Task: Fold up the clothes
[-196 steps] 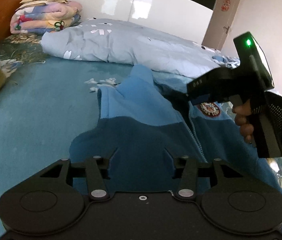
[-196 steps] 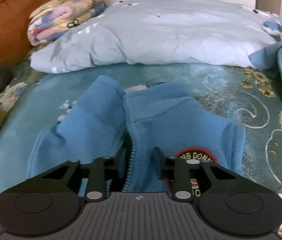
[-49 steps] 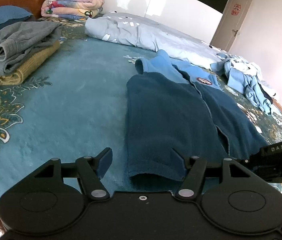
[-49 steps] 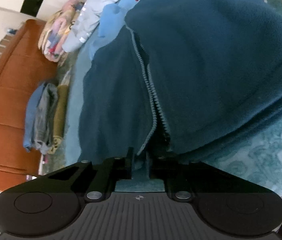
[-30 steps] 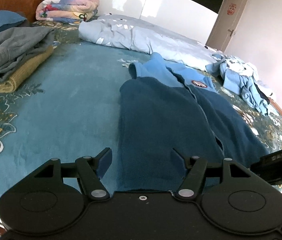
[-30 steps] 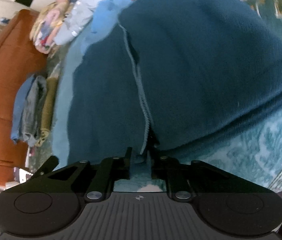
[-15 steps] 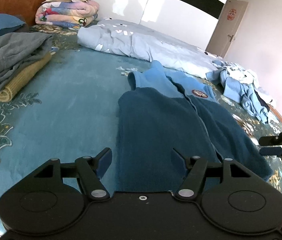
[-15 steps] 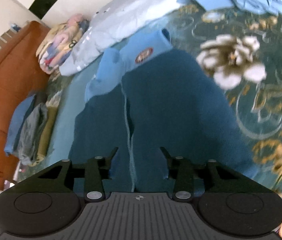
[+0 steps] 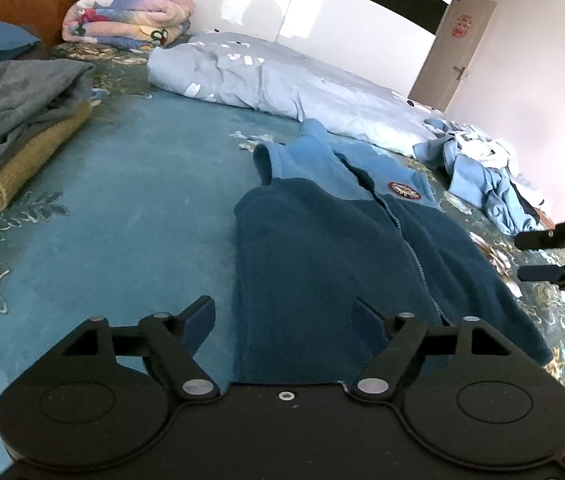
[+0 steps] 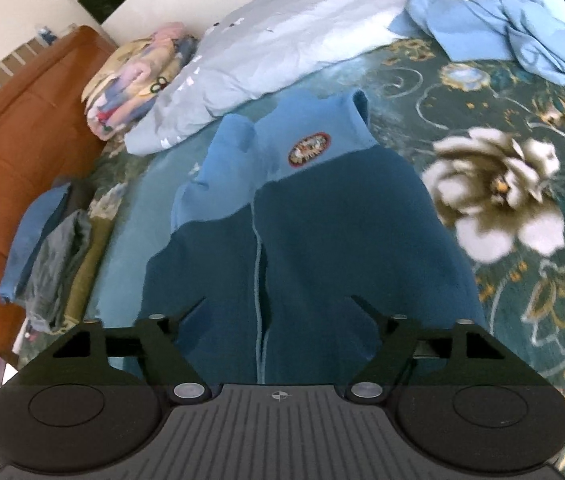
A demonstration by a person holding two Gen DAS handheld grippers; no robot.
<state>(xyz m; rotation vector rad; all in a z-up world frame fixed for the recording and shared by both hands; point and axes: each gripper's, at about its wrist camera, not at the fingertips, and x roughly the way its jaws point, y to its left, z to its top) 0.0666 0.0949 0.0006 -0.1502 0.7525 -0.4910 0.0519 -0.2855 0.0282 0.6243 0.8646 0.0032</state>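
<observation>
A two-tone blue fleece jacket (image 9: 322, 248) lies flat on the teal bed cover (image 9: 122, 220), zip up, pale collar and round red badge (image 10: 308, 149) at the far end. My left gripper (image 9: 282, 310) hovers over its near left hem, jaws opening, nothing pinched between them. My right gripper (image 10: 278, 303) hangs above the zip near the hem, jaws also opening and free of the cloth. In the left wrist view the right gripper (image 9: 519, 257) shows at the right edge, its fingers apart above the jacket's right side.
A pile of folded grey and yellow clothes (image 9: 14, 128) lies at the left by the wooden headboard (image 10: 22, 128). A folded flowery quilt (image 9: 122, 20) and a pale blue duvet (image 9: 282, 80) lie behind the jacket. A heap of light blue clothes (image 9: 482, 180) sits at the right.
My right gripper has let go of the jacket's hem at the zip, lifted away and spread its jaws. My left gripper's jaws have widened and it has drawn back slightly.
</observation>
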